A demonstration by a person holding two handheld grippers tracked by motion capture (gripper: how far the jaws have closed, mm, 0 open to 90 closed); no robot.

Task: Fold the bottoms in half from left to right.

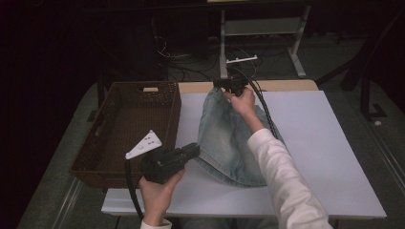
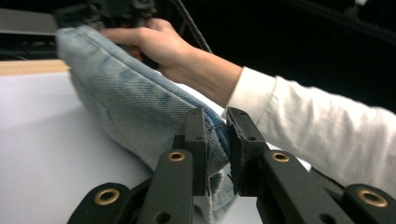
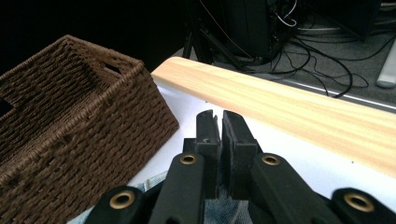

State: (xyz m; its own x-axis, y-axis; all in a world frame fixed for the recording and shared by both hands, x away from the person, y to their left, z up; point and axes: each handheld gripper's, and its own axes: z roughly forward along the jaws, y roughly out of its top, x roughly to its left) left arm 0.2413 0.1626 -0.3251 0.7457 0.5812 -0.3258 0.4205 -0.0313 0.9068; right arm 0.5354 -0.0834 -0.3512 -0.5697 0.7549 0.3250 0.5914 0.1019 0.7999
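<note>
Now jeans (image 1: 224, 143) stretched between grippers: left gripper (image 1: 193, 151) clamps near edge, right gripper (image 1: 224, 86) clamps far edge.

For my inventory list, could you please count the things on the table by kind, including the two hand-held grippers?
Denim garment: 1
Brown wicker basket: 1
Grippers: 2, the left gripper and the right gripper, each shut on an edge of the denim
Total: 4

Brown wicker basket (image 1: 129, 129) on white table (image 1: 325, 152), left side.
</note>
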